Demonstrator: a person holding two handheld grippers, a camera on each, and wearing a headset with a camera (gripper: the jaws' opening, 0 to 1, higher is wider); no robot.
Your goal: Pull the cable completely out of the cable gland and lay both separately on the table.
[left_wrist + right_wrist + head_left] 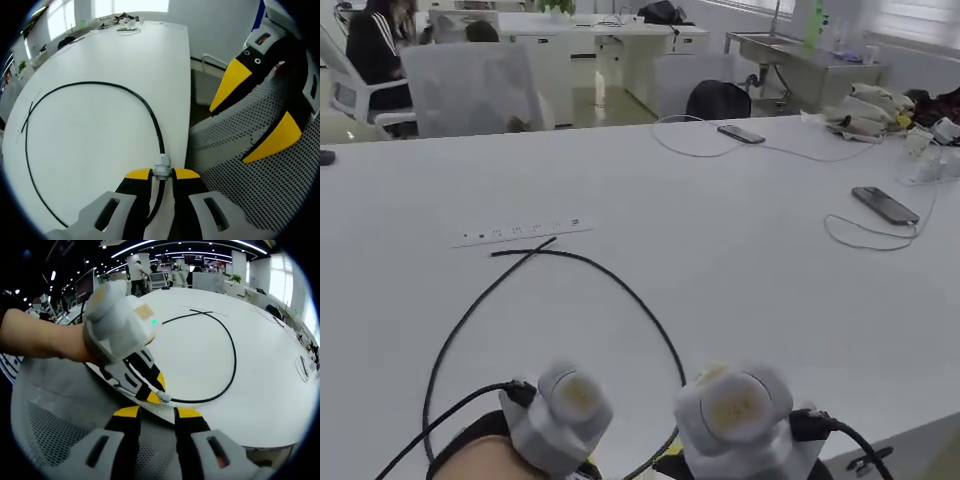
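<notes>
Two grippers sit low at the near edge of the table (770,290), over a mesh chair seat (240,192). The left gripper (161,175) is clamped on the white gland (161,166), yellow tips pressed against both its sides. The gland sits at the table's edge, and the black cable (234,357) runs through it and back between the jaws. The right gripper (157,412) is just beside it, jaws apart with nothing between them, aimed at the gland from the side but not touching it. A bare forearm (40,340) holds the left gripper.

From the gland the cable sweeps out flat over the table in a wide loop and crosses itself just short of a thin white strip (520,232). Farther right, well apart from the loop, a dark phone (885,205) lies on the table with a thin white lead curling off it. A second phone (740,134) lies near the far edge. Beyond the table are more white desks, and a person in dark clothes (375,50) sits at far left.
</notes>
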